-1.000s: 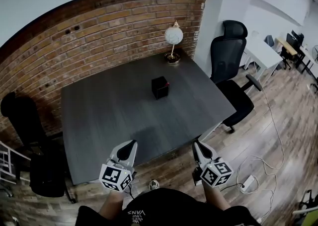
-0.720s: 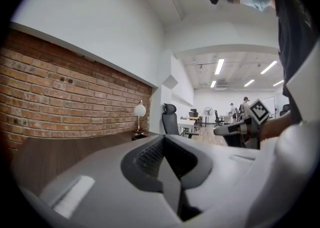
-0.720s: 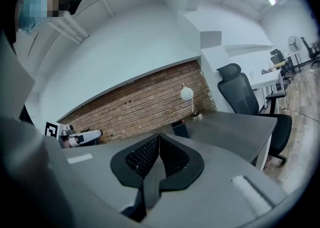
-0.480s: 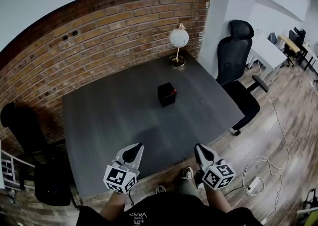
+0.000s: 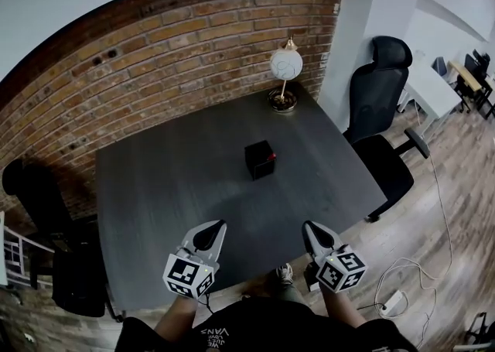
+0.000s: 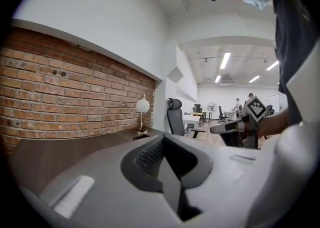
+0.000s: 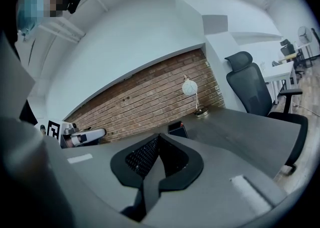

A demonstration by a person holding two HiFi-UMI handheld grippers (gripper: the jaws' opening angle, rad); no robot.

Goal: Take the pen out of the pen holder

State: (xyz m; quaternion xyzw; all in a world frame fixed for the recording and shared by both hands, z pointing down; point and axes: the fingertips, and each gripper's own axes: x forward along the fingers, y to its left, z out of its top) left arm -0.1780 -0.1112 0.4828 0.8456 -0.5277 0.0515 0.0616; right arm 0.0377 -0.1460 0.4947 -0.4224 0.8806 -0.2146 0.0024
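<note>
A black cube-shaped pen holder (image 5: 260, 159) stands near the middle of the dark grey table (image 5: 170, 188). The red tip of a pen (image 5: 271, 156) shows at its right corner. My left gripper (image 5: 212, 228) and right gripper (image 5: 311, 228) hover side by side over the table's near edge, well short of the holder. Both point toward it, shut and empty. In the right gripper view the pen holder (image 7: 177, 129) sits just beyond the shut right gripper (image 7: 159, 139). The shut left gripper (image 6: 162, 142) fills the lower left gripper view and mostly hides the holder.
A globe lamp (image 5: 285, 68) on a brass base stands at the table's far right corner, against the brick wall (image 5: 155, 56). A black office chair (image 5: 383, 111) is to the right of the table and another chair (image 5: 46, 211) to the left. Cables (image 5: 410, 281) lie on the wood floor.
Both grippers have moved forward together, from in front of the table to over its near edge. The holder now lies closer. Both stayed shut.
</note>
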